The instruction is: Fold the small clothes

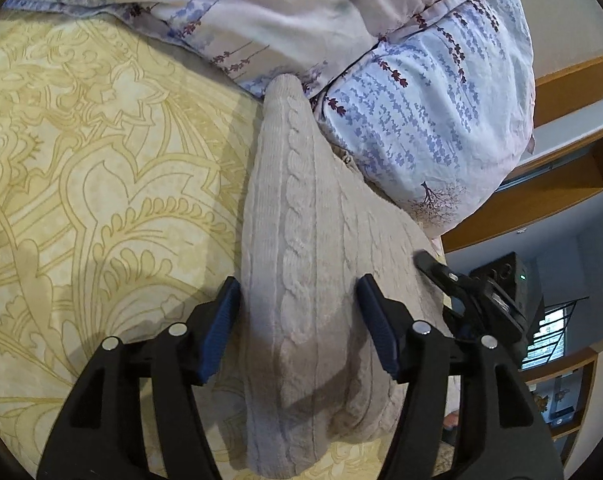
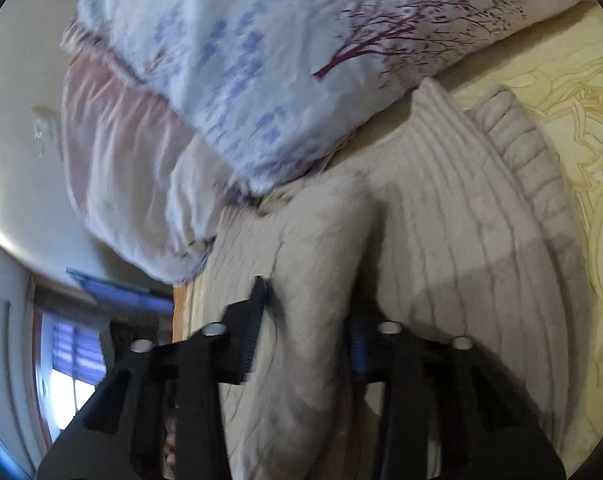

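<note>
A beige cable-knit sweater lies on the yellow patterned bed sheet. My left gripper is open, its blue pads on either side of a raised fold of the knit. In the right wrist view the sweater shows its ribbed edge. My right gripper has a bunched fold of the knit between its fingers; the view is blurred and the jaws look partly apart. The right gripper also shows at the right edge of the left wrist view.
A floral white and blue duvet lies bunched along the far side, touching the sweater; it also shows in the right wrist view. Wooden shelves and a window stand beyond the bed edge.
</note>
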`<state>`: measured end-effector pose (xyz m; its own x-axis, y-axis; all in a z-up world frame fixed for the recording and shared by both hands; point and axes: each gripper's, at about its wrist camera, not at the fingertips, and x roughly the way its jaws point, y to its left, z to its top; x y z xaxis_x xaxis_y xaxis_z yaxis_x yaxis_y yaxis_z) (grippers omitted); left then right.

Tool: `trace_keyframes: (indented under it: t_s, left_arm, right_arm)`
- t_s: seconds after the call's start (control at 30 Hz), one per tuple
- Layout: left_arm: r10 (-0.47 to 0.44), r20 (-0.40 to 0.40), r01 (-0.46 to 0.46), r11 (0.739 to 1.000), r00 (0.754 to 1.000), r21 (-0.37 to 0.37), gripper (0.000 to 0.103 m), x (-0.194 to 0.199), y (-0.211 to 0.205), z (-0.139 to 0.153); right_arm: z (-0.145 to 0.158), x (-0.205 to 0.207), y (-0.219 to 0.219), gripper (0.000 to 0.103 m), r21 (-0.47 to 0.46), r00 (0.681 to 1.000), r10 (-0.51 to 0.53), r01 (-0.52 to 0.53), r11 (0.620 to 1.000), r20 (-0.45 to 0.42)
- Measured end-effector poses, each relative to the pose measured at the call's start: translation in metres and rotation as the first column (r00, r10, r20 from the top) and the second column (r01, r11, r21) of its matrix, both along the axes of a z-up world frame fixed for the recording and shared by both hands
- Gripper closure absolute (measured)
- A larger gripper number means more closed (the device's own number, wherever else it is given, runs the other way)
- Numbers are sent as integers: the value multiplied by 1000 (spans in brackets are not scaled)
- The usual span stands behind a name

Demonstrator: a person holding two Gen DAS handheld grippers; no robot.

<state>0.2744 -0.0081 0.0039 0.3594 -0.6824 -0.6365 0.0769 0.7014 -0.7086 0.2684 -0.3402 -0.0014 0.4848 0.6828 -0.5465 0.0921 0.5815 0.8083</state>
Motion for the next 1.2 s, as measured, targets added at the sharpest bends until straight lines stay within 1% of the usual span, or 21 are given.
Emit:
trace_keyframes:
  t_s: [0.07, 0.1, 0.13, 0.17, 0.23, 0.27, 0.33, 0.4, 0.47, 0.53, 0.57, 0.63, 0.67, 0.7, 0.8, 0.87, 0.93, 1.0, 1.07, 1.13, 1.2]
  left_arm:
    - [3, -12, -3, 1000, 1000, -12, 38, -1, 4, -1]
    - [4, -15, -4, 1000, 1000, -16, 38, -2, 6, -1]
    - [4, -17, -5, 1000, 1000, -18, 38, -2, 5, -1]
    - [5, -17, -5, 1000, 1000, -17, 37, -2, 6, -1]
    - [4, -17, -4, 1000, 1000, -15, 37, -4, 7, -1]
    - [3, -16, -3, 1000, 1000, -14, 37, -4, 6, -1]
    - [3, -13, -3, 1000, 1000, -12, 37, -5, 8, -1]
    - [0, -7, 0, 1000, 1000, -17, 36, -6, 8, 1]
    - [-13, 4, 13, 999, 1000, -29, 33, -8, 7, 4]
    - [-33, 15, 33, 999, 999, -25, 33, -10, 3, 8]
    - [-46, 20, 46, 999, 999, -18, 33, -12, -1, 9]
    - [-69, 19, 69, 998, 997, -8, 33, -14, -7, 9]
    - [-80, 16, 80, 997, 997, -7, 33, -15, -9, 9]
    - [-89, 14, 89, 996, 996, -8, 33, -16, -12, 8]
    - [-116, 14, 116, 993, 993, -3, 33, -19, -19, 7]
    - [-134, 16, 134, 991, 991, 1, 33, -20, -23, 7]
    - [-147, 21, 147, 989, 989, 0, 33, -23, -26, 7]
    - [-164, 23, 164, 986, 986, 3, 33, -27, -31, 6]
    - [-178, 17, 178, 984, 984, 14, 33, -30, -34, 4]
    - [-192, 13, 192, 981, 981, 24, 33, -35, -35, 2]
    - [-199, 10, 198, 980, 980, 31, 33, -40, -34, 0]
  right_arm:
    - [8, 1, 4, 84, -66, 999, -1, 4, 998, 42]
    - [17, -2, 9, 85, -133, 997, 11, 0, 991, 81]
    - [35, -9, 21, 85, -256, 986, 52, -10, 967, 158]
    - [46, -14, 31, 85, -332, 974, 87, -14, 943, 207]
    - [73, -30, 59, 86, -509, 927, 200, -12, 861, 318]
    - [87, -42, 76, 86, -602, 890, 269, 8, 798, 368]
    - [101, -56, 97, 86, -714, 839, 349, 65, 697, 417]
    - [109, -68, 105, 87, -778, 804, 392, 134, 614, 448]
    - [113, -73, 103, 87, -819, 785, 409, 206, 536, 465]
    - [113, -68, 95, 87, -841, 799, 399, 228, 490, 450]
    - [107, -61, 81, 87, -843, 829, 362, 218, 492, 426]
    - [94, -51, 60, 87, -834, 873, 302, 187, 520, 384]
    - [83, -45, 45, 87, -819, 898, 261, 164, 550, 355]
    - [76, -44, 34, 87, -802, 911, 232, 152, 577, 340]
    - [78, -54, 17, 88, -765, 913, 197, 165, 622, 358]
    - [86, -61, 12, 87, -758, 903, 190, 192, 624, 385]
    - [87, -62, 4, 87, -749, 905, 169, 205, 630, 390]
    - [74, -57, -4, 87, -748, 929, 141, 178, 639, 341]
    - [48, -45, -13, 86, -740, 964, 96, 126, 660, 250]
    - [44, -43, -24, 81, -676, 970, 48, 129, 725, 236]
    - [53, -51, -39, 58, -626, 972, -18, 165, 762, 234]
